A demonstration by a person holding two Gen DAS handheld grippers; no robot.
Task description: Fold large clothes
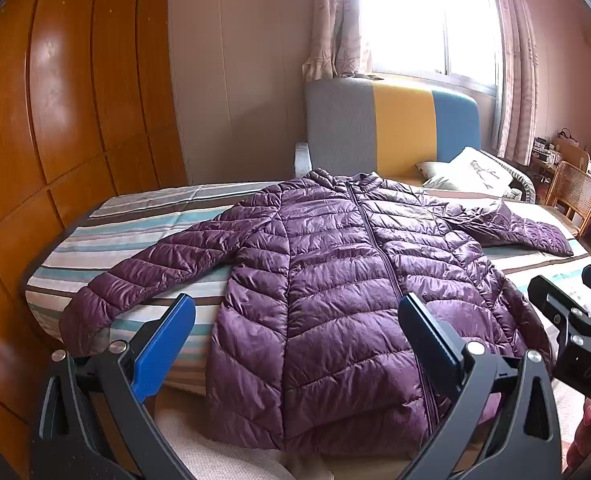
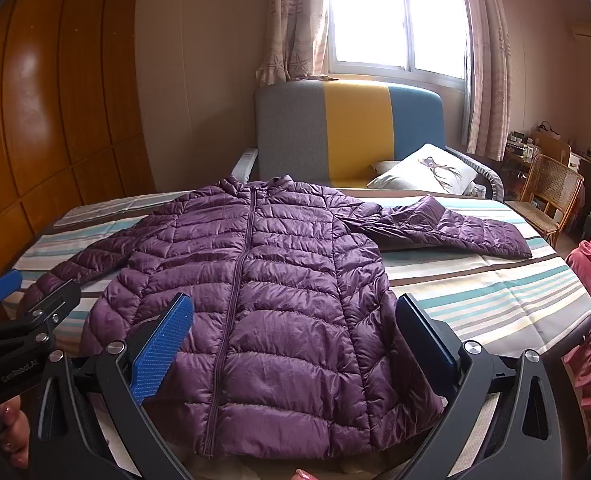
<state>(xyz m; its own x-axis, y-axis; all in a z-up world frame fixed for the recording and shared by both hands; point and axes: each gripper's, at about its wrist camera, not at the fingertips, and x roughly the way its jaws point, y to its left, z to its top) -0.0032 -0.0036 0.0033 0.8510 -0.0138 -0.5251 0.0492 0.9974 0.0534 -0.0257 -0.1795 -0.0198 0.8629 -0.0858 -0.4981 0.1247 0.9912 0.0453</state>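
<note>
above the near hem of the purple jacket (image 1: 335, 280), both grippers' fingers (image 1: 163, 344) (image 2: 163, 344) tilt downward, spread wide, holding nothing.

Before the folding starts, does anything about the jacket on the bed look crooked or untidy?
Mostly tidy: the purple jacket lies flat and zipped. Only its hem hangs over the bed edge.
</note>
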